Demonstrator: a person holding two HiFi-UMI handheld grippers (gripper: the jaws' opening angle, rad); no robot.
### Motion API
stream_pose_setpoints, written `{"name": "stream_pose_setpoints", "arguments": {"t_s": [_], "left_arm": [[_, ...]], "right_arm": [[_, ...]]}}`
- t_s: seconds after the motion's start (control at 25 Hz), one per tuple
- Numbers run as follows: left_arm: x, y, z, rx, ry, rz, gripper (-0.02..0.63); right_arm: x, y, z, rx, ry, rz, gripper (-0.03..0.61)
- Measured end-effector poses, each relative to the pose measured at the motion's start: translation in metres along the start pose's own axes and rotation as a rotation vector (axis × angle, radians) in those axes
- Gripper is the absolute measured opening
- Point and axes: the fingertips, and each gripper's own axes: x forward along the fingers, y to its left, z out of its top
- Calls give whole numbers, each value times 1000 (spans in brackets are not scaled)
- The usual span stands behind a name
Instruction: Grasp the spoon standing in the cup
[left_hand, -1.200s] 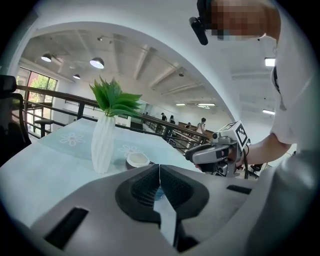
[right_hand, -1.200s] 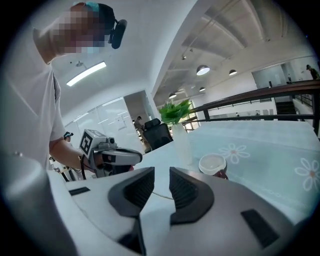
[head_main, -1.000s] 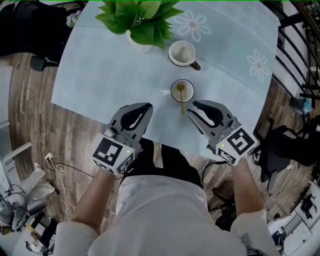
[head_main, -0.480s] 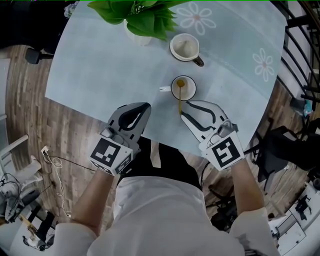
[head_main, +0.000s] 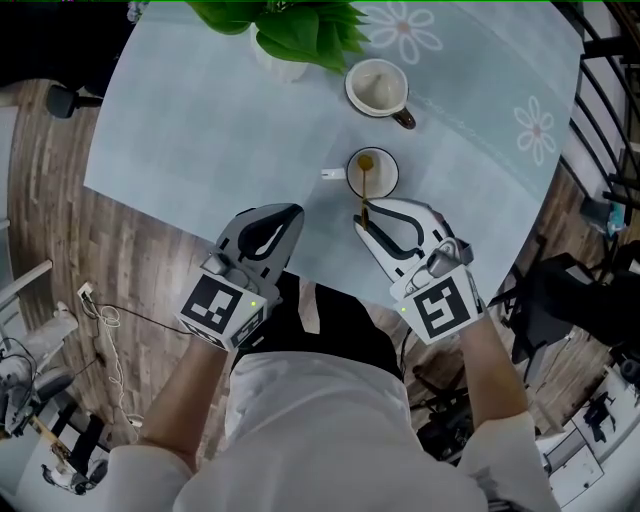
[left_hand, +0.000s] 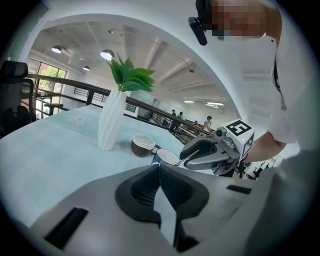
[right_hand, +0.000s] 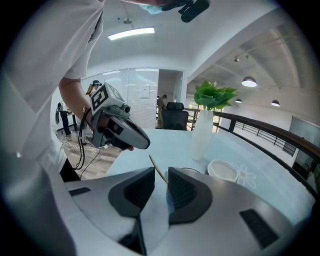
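A thin golden spoon (head_main: 365, 186) leans in the cup (head_main: 386, 186) on the pale bench (head_main: 200, 130), its handle between the narrowly parted right tongs (right_hand: 161, 176); left tongs (left_hand: 159, 169) closed, empty

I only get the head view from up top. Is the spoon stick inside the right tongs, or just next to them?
Observer: Inside. The right gripper view shows the spoon handle standing in the gap of the right tongs. The jaws are apart, not closed on it.
Child: What about the left tongs?
Observer: The left gripper view shows the left tongs shut, with nothing between them.
Child: Is the spoon straight up?
Observer: No. Seen side-on in the left gripper view, it leans out over the cup rim toward the right tongs.
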Motion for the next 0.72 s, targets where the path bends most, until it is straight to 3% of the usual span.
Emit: {"name": "stream_pose_setpoints", "arguments": {"t_s": [0.32, 0.72], "left_arm": [[-2, -1, 2, 2, -3, -4, 21], [-6, 3, 16, 30, -17, -15, 21]], "right_arm": [[0, -1, 3, -4, -6, -27, 58], [-5, -23, 13, 19, -37, -127, 26]]}}
